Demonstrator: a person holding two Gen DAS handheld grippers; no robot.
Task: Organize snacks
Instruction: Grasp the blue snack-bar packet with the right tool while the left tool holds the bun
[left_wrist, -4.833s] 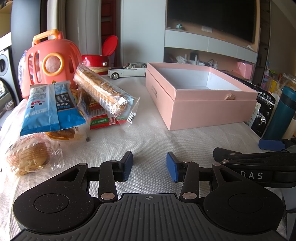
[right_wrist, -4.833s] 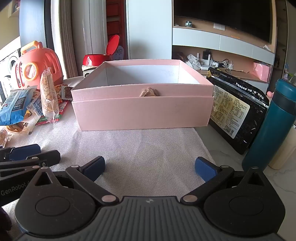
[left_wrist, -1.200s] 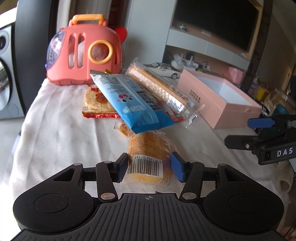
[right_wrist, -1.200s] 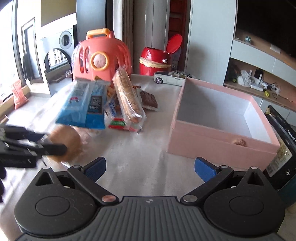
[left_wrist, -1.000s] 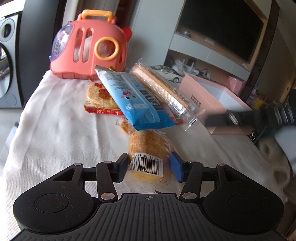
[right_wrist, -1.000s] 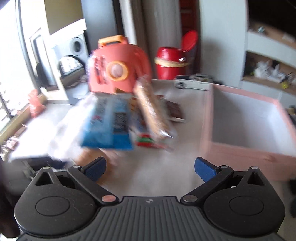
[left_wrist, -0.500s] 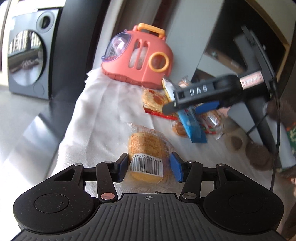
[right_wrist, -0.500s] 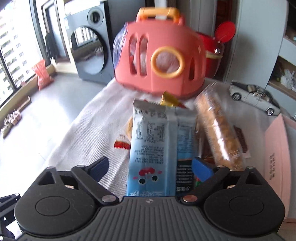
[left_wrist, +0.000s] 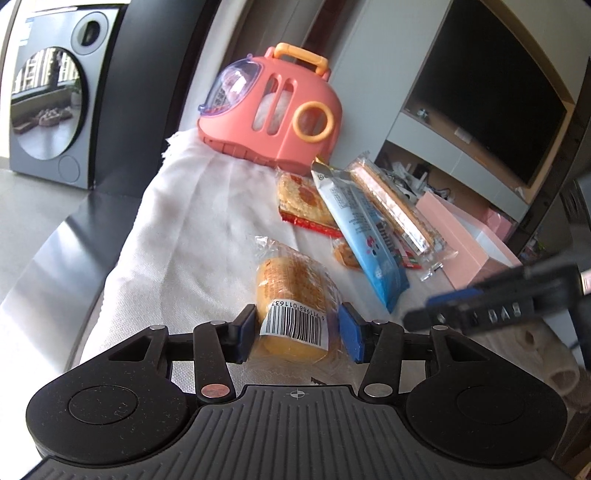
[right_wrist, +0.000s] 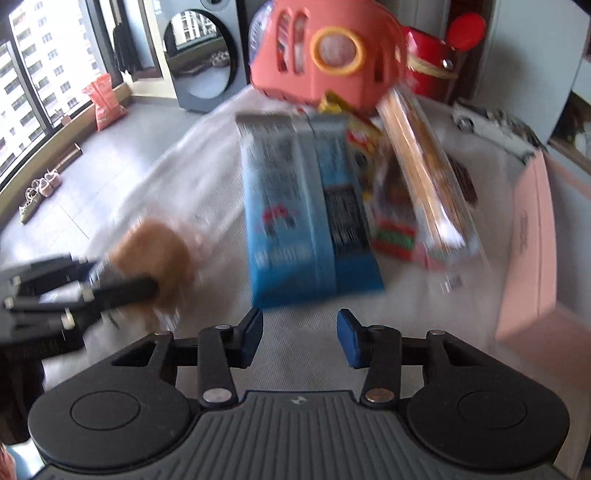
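Already your left gripper (left_wrist: 297, 328) gripped the clear-wrapped golden cake with the barcode label (left_wrist: 291, 295), its length running forward, while your empty, half-open right gripper (right_wrist: 300, 338) faced the long blue snack packet (right_wrist: 295, 218) just ahead, beside the pink cardboard box (right_wrist: 532, 243).

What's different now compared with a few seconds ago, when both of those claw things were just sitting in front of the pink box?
The left gripper swung over to the snack pile and closed on the wrapped bread. The right gripper followed, narrowed its jaws, and now faces the blue snack pack, empty. The pink box and the rest of the pile look unmoved.
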